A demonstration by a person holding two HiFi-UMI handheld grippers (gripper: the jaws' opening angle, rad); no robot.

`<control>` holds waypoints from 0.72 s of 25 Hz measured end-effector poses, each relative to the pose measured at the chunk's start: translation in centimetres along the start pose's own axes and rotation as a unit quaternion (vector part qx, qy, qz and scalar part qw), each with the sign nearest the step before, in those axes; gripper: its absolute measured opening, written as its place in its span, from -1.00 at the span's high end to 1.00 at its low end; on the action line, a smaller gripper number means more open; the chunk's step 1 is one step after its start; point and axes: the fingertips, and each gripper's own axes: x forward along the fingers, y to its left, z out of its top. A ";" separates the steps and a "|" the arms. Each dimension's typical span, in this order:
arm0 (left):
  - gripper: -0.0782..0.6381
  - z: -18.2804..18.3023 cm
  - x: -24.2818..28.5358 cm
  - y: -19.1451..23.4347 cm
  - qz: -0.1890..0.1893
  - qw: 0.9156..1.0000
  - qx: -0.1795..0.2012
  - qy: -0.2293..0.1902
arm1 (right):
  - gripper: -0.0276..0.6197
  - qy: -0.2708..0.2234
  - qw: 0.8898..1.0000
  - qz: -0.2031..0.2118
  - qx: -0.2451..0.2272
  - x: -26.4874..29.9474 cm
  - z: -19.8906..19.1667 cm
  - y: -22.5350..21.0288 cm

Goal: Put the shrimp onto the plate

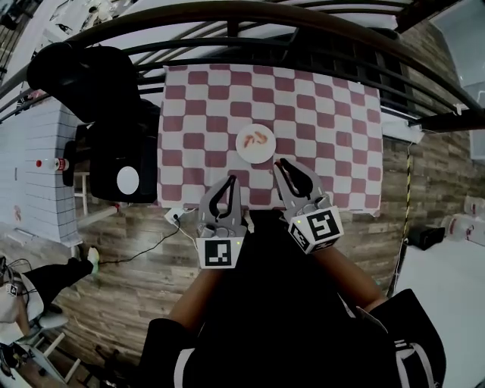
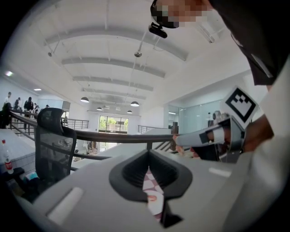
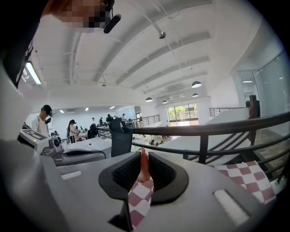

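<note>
A white plate [image 1: 255,151] with shrimp [image 1: 260,138] on it stands mid-table on the red-and-white checked cloth [image 1: 333,129]. My right gripper [image 1: 283,164] hovers just near and right of the plate, shut on an orange shrimp [image 3: 143,168] that sticks up between its pads [image 3: 159,171]. My left gripper [image 1: 228,182] hangs near and left of the plate at the table's front edge, jaws together and empty. Through its narrow slit [image 2: 148,171] I see the cloth and the plate [image 2: 157,206]. The right gripper [image 2: 179,141] also shows in the left gripper view, at the right.
A black office chair [image 1: 114,129] stands at the table's left side. A dark railing [image 1: 303,23] curves behind the table. On the wooden floor lie a cable and a power strip [image 1: 176,216]. A red-capped bottle [image 1: 53,164] stands on the white table at far left.
</note>
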 end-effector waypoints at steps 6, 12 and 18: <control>0.76 -0.5 1.7 1.1 0.032 0.999 -0.019 0.002 | 0.75 0.039 0.999 0.023 -0.006 2.8 -3.0 -1.9; 0.76 -1.1 2.6 1.6 0.061 0.998 -0.022 0.004 | 0.75 0.084 0.994 0.058 -0.041 5.5 -6.7 -2.7; 0.76 -2.1 2.8 1.7 0.084 0.996 -0.017 0.010 | 0.75 0.126 0.987 0.088 -0.042 7.7 -10.4 -2.8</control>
